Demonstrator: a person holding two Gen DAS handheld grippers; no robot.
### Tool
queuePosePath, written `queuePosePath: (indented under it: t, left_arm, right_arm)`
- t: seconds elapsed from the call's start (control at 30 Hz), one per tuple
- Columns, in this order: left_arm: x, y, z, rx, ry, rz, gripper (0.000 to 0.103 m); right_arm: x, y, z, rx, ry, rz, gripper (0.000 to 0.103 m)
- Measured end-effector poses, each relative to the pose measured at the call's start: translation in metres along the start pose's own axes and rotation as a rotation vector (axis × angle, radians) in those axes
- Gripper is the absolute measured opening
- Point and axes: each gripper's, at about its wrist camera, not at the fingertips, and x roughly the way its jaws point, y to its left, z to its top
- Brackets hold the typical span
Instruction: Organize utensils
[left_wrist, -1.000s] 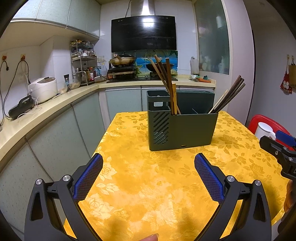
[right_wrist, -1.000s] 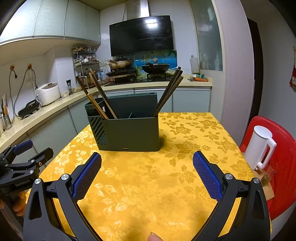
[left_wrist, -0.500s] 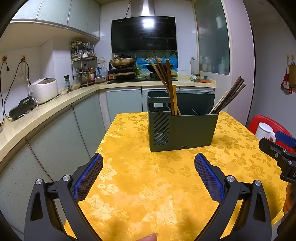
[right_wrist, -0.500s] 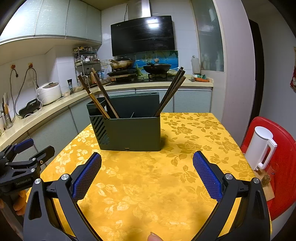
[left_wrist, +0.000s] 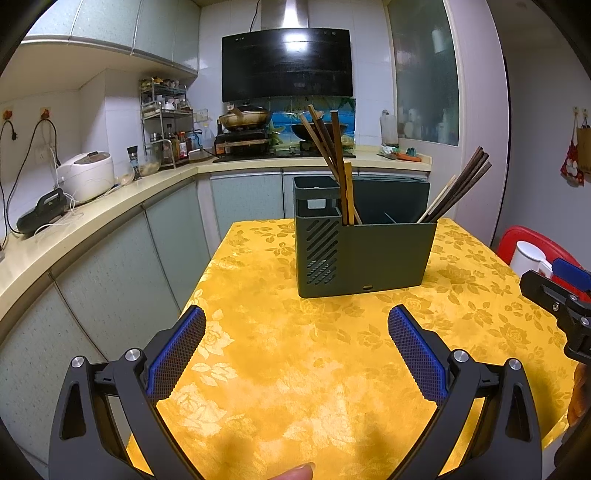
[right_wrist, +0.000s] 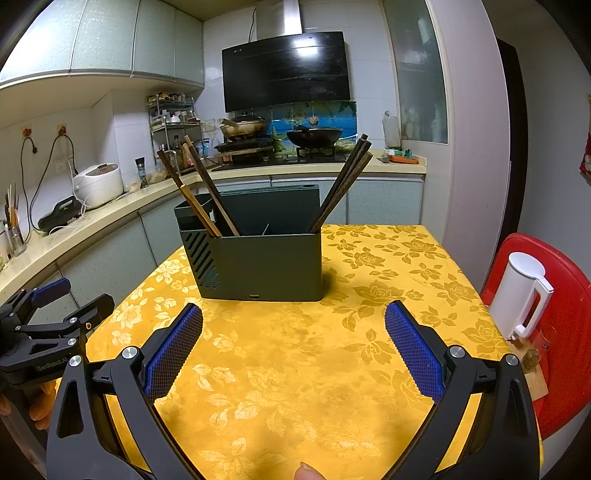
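- The left gripper (left_wrist: 296, 345) hangs with its blue pads spread wide and nothing between them, above the near part of the desk (left_wrist: 280, 373).
- The right gripper (right_wrist: 293, 343) is spread just as wide, also empty, over the same bare stretch of yellow flowered cloth.
- Between both grippers and the green holder (right_wrist: 260, 264) the cloth lies free; the desk's left edge drops beside grey-green cabinets (left_wrist: 114, 266).
- A white kettle (right_wrist: 519, 295) stands on a red chair (right_wrist: 569, 332) just past the desk's right edge.
- The holder stands upright near the middle of the desk, well apart from both grippers.
- Brown chopsticks (right_wrist: 199, 192) lean left in its left compartment; dark chopsticks (right_wrist: 345, 181) lean right at its right end.
- Behind, a counter (left_wrist: 110, 206) carries a rice cooker (left_wrist: 86, 175).
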Motion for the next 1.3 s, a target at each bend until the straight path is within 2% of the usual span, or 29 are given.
queuePosePath:
  t: [0.9, 1.3]
  left_arm:
    - [0.0006, -0.0012, 0.0, 0.003, -0.003, 0.001, 0.096]
    - [-0.001, -0.0009, 0.0015, -0.006, -0.01, 0.002, 0.096]
  right_arm:
    - [0.0, -0.0001, 0.0, 0.001, -0.002, -0.001, 0.096]
    - [-0.0046, 0.0012, 0.0013, 0.0, -0.034, -0.003, 0.096]
